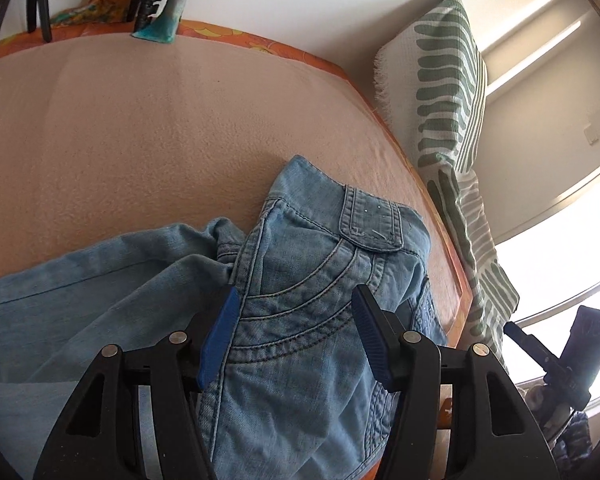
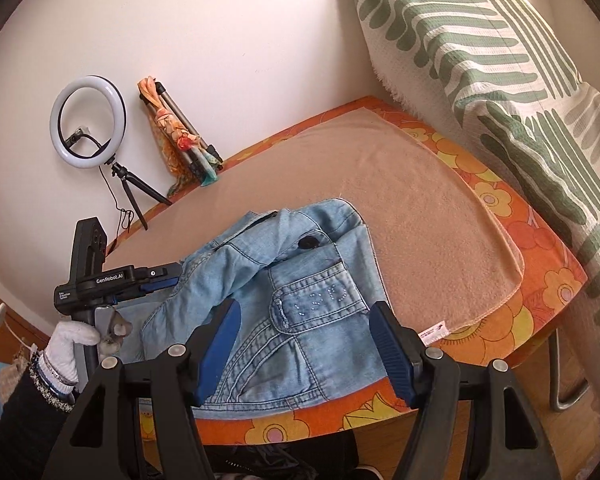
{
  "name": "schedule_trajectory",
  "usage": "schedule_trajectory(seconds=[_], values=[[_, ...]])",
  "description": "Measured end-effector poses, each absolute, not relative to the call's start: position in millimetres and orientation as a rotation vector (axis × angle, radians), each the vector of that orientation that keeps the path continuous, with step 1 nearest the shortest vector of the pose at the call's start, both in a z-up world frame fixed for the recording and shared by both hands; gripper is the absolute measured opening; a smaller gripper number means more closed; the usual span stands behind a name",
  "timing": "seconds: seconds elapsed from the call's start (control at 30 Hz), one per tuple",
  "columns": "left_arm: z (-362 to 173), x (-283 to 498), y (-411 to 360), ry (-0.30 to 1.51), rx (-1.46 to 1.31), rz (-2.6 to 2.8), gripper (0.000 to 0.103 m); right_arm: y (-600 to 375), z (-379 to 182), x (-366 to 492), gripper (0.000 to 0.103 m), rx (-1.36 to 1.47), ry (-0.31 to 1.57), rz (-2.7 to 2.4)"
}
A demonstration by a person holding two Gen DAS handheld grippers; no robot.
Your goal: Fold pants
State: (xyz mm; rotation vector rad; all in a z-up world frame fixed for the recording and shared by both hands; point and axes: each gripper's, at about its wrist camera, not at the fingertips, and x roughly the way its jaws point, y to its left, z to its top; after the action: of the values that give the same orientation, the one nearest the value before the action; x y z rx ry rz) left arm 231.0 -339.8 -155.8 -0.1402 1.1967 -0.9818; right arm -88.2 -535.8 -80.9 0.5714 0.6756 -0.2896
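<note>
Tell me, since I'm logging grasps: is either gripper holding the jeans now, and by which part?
Neither. The left gripper and right gripper both stand open above the jeans, pads clear of the denim.

The legs of the pants (image 1: 300,300) are cut off at the left and bottom edges of the left wrist view. In the right wrist view, their far side is hidden behind the left tool (image 2: 172,276). The studded lettering (image 2: 320,295) on the pocket flap cannot be read.
</note>
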Motion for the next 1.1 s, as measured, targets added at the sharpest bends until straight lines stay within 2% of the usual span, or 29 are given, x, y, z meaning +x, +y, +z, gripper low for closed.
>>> schedule_trajectory(seconds=[0.03, 0.07, 0.1, 0.13, 0.17, 0.3, 0.33, 0.43, 0.47, 0.6, 0.73, 0.77, 0.8, 0.83, 0.97, 1.1], values=[[-156.5, 233.3, -339.8, 1.198, -0.171, -0.979, 0.055, -537.1, -84.5, -90.2, 0.07, 0.577, 0.677, -0.286], [-155.5, 233.4, -336.2, 1.192, -0.21, -0.989, 0.047, -537.8, -87.8, -91.6, 0.069, 0.58, 0.679, -0.284], [-153.7, 233.6, -335.7, 1.181, -0.244, -1.009, 0.038, -538.1, -90.7, -92.7, 0.069, 0.582, 0.68, -0.284], [-150.9, 231.2, -335.1, 1.175, -0.256, -1.032, 0.015, -538.8, -93.8, -93.7, 0.069, 0.587, 0.682, -0.282], [-147.4, 228.4, -336.4, 1.162, -0.242, -1.04, 0.008, -539.3, -96.3, -93.9, 0.069, 0.594, 0.682, -0.277], [-135.3, 218.6, -337.3, 1.066, -0.131, -0.989, 0.009, -540.5, -99.5, -94.0, 0.069, 0.606, 0.676, -0.26], [-135.1, 220.4, -334.0, 1.06, -0.133, -0.963, 0.017, -540.0, -98.8, -93.8, 0.069, 0.603, 0.674, -0.256], [-140.9, 231.4, -325.8, 1.092, -0.173, -0.924, 0.056, -539.2, -95.9, -93.4, 0.069, 0.587, 0.669, -0.244], [-144.2, 234.6, -325.3, 1.114, -0.174, -0.913, 0.058, -539.3, -94.9, -93.0, 0.069, 0.579, 0.668, -0.243], [-163.1, 238.9, -330.8, 1.231, -0.181, -0.927, 0.058, -541.9, -94.5, -87.7, 0.069, 0.575, 0.665, -0.233], [-169.8, 231.5, -335.5, 1.207, -0.184, -0.965, 0.053, -545.0, -96.6, -78.2, 0.069, 0.58, 0.67, -0.221], [-169.5, 229.7, -335.7, 1.196, -0.197, -0.98, 0.036, -545.4, -97.1, -76.3, 0.069, 0.584, 0.67, -0.218], [-168.4, 227.9, -336.8, 1.191, -0.209, -0.995, 0.025, -545.6, -97.6, -74.8, 0.069, 0.586, 0.67, -0.214], [-164.8, 224.8, -336.6, 1.176, -0.216, -1.006, 0.019, -545.7, -98.2, -73.5, 0.069, 0.588, 0.671, -0.213], [-132.2, 194.1, -343.2, 1.031, -0.127, -1.114, 0.017, -548.4, -100.9, -72.0, 0.069, 0.6, 0.671, -0.201], [-104.1, 136.9, -359.8, 0.911, 0.075, -1.282, 0.016, -559.9, -103.6, -78.2, 0.069, 0.657, 0.647, -0.202]])
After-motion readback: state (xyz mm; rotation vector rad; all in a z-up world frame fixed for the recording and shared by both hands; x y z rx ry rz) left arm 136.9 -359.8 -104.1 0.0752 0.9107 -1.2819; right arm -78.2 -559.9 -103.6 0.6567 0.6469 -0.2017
